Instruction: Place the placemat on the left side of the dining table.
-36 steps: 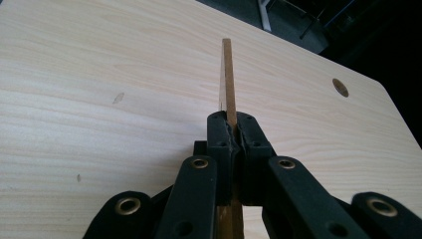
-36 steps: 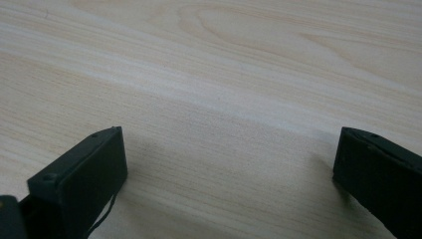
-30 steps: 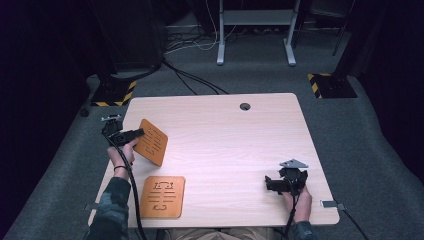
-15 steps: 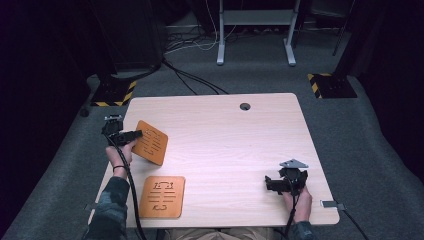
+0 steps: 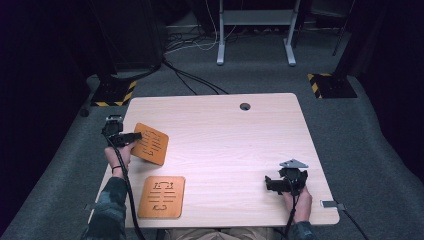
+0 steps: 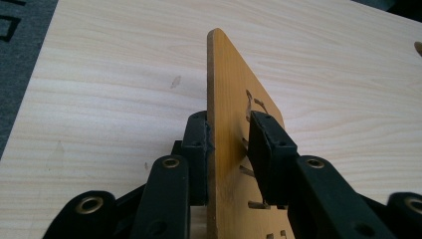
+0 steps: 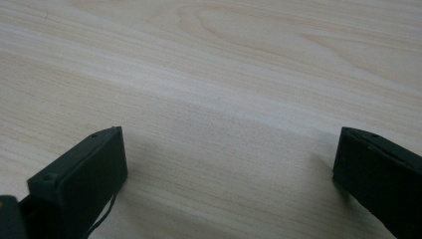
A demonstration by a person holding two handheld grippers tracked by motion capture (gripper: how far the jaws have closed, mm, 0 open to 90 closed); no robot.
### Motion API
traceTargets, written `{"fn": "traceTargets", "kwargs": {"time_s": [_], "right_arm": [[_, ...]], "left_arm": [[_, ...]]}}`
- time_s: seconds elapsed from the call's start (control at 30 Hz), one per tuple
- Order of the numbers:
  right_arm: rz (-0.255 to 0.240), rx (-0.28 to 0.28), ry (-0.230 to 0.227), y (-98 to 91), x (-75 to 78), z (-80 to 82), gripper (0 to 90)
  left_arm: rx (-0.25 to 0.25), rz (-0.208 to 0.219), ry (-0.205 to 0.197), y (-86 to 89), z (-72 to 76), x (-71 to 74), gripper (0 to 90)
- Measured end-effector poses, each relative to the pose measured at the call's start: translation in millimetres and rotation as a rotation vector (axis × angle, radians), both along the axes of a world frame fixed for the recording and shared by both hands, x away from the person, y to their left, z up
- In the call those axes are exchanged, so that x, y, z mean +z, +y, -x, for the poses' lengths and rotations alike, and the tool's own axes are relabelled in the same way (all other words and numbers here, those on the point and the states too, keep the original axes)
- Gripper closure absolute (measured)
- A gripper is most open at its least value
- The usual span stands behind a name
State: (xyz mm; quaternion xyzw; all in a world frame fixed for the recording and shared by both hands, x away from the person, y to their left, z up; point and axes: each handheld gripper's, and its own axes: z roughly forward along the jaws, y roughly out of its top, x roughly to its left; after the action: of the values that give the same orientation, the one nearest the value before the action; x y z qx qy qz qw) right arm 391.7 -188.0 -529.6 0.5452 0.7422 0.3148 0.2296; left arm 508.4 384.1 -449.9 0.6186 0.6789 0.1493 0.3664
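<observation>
Status: the left tool (image 5: 136, 136) sits at the left edge of the worktop (image 5: 235, 150), mid-left of the high view, with the upper board (image 5: 151, 145) between its jaws. This is the orange-brown wooden plaque with slot cut-outs. The jaws have just been opening. In the left gripper view one pad (image 6: 196, 149) lies against the back of the board, while the other pad (image 6: 266, 149) looks to stand off the slotted face with a sliver of board showing between. I read that as a loosened grip and not a clamp, so the release is in progress. The board lies on the left part of the worktop, angled to the worktop's edges. I can't tell from here whether it is fully flat or whether the edge nearest the tool is a touch raised. The lower board (image 5: 161, 196), same kind, lies flat at the lower left of the frame, well apart from both tools and not touching the upper one. The right tool (image 5: 270, 184) is parked at the lower right. Its jaws are wide apart with nothing between them, and the right gripper view shows bare wood grain there. Judgement: the carry and placement of the upper board are essentially done. What's left is to open the rest of the way and back the left tool off toward the worktop's left edge without dragging the board. The two boards are neither aligned nor stacked, so any tidy-up of that sort is not yet done. The right tool plays no part at this point.
</observation>
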Motion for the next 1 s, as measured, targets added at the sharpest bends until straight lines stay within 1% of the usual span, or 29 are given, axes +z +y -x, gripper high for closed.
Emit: {"fn": "traceTargets", "kwargs": {"time_s": [0.07,0.1,0.17,0.3,0.37,0.4,0.43,0.47,0.5,0.53,0.6,0.63,0.67,0.77,0.8,0.9,0.93,0.97,1.0], "right_arm": [[0.000,0.000,0.000,0.0,0.0,0.0,0.0],[0.000,0.000,0.000,0.0,0.0,0.0,0.0],[0.000,0.000,0.000,0.0,0.0,0.0,0.0],[-0.001,0.001,0.000,0.0,-0.1,-0.1,0.0],[0.000,0.000,0.000,0.0,0.0,0.0,0.0],[0.000,0.000,0.000,0.0,0.0,0.0,0.0],[-0.001,0.000,0.000,0.0,0.0,0.0,0.0],[0.000,0.000,0.000,0.0,0.0,0.0,0.0],[0.000,0.000,0.000,0.0,0.0,0.0,0.0],[0.000,0.000,-0.001,0.0,0.0,0.0,0.0],[0.000,0.000,0.000,0.0,0.0,0.0,0.0],[0.000,0.000,0.000,0.0,0.0,0.0,0.0],[0.000,0.000,0.000,0.0,0.0,0.0,0.0],[0.000,0.000,0.000,0.0,0.0,0.0,0.0],[0.000,0.000,0.000,0.0,0.0,0.0,0.0],[0.000,0.000,0.000,0.0,0.0,0.0,0.0],[0.000,0.000,0.000,0.0,0.0,0.0,0.0],[0.000,0.000,0.000,0.0,0.0,0.0,0.0],[-0.001,0.000,0.000,0.0,0.0,0.0,0.0]], "left_arm": [[-0.006,-0.006,-0.002,0.7,-1.0,-0.9,69.5],[0.002,0.000,0.002,0.1,-1.0,-1.0,69.3],[0.000,-0.002,0.009,0.6,-1.5,-1.7,68.9],[0.005,0.002,0.007,1.5,-2.6,-4.1,67.9],[0.000,-0.003,0.015,2.5,-2.8,-4.3,67.7],[0.006,0.003,0.016,2.1,-2.9,-4.6,67.4],[0.005,0.002,0.012,2.4,-3.3,-5.1,67.3],[-0.006,-0.008,0.012,3.6,-3.6,-5.5,67.1],[-0.003,-0.008,0.016,3.8,-3.8,-5.6,67.1],[0.001,0.000,0.018,3.7,-3.9,-5.9,67.0],[0.011,0.004,0.014,3.1,-4.8,-7.3,66.6],[0.002,-0.001,0.016,4.2,-5.1,-7.5,66.4],[0.011,0.005,0.015,3.7,-5.4,-8.0,66.3],[0.015,0.007,0.014,4.2,-6.4,-9.2,65.9],[0.010,0.003,0.018,4.9,-6.5,-9.4,65.7],[0.023,0.005,0.024,4.9,-7.6,-11.0,64.9],[0.010,0.000,0.027,6.4,-8.0,-12.0,64.6],[0.017,0.008,0.026,5.9,-8.5,-12.7,64.4],[0.014,0.008,0.032,6.3,-8.7,-13.0,64.0]]}}
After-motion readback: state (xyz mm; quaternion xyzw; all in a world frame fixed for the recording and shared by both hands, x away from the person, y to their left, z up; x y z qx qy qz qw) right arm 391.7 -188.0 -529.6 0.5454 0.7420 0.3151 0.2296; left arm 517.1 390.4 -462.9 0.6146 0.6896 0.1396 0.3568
